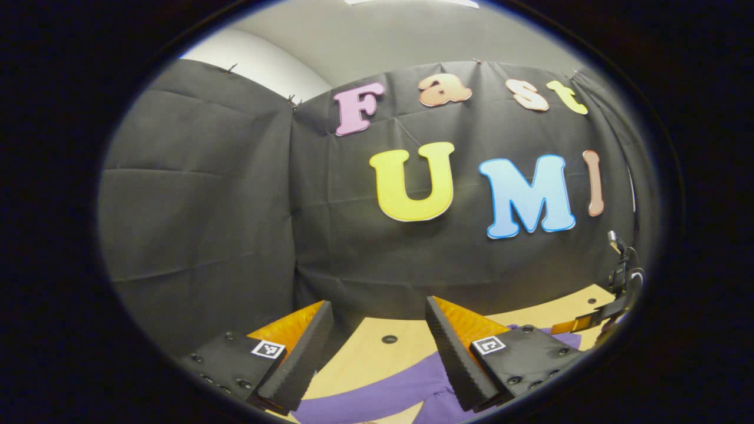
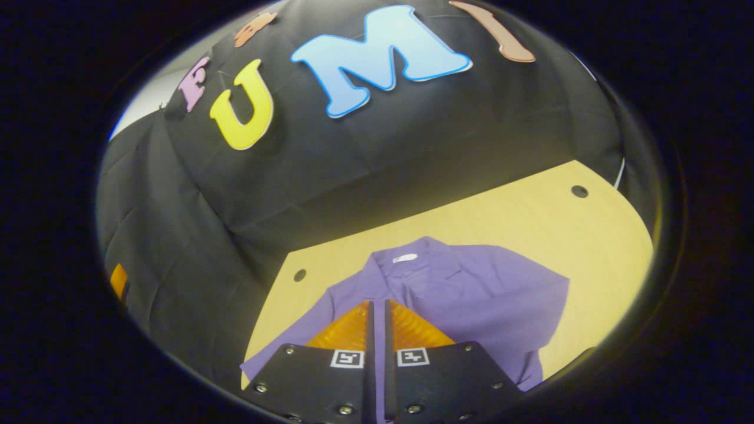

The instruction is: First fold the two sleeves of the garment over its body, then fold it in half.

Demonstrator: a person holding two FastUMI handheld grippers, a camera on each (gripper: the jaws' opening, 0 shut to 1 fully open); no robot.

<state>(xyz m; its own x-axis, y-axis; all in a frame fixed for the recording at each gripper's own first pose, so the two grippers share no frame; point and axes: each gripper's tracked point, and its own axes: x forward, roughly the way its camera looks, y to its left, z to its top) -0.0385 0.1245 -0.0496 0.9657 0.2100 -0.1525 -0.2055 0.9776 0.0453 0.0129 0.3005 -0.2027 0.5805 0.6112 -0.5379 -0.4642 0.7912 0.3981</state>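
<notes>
Task looks barely begun, if at all: the purple short-sleeved collared shirt [image 2: 465, 294] lies spread flat on the pale wooden tabletop [image 2: 589, 235], collar toward the black cloth wall, and in the right gripper view the sleeve on that view's right sticks out sideways, not folded over the body. The opposite sleeve is partly hidden behind the fingers there, so can't tell for sure, but it seems to run outward too. Both sleeve folds and the halving fold are prob. all left to do. Right gripper [image 2: 378, 309]: fingers drawn together w/ just a thin slit between them, nothing visibly pinched; it sits above the shirt front, and whether the tips touch cloth I can't tell. Left gripper [image 1: 377, 330]: jaws wide apart, empty, held over the table edge w/ purple fabric [image 1: 383, 397] below and between the fingers, no contact evident. The other handheld unit shows at the far right of the left gripper view.
</notes>
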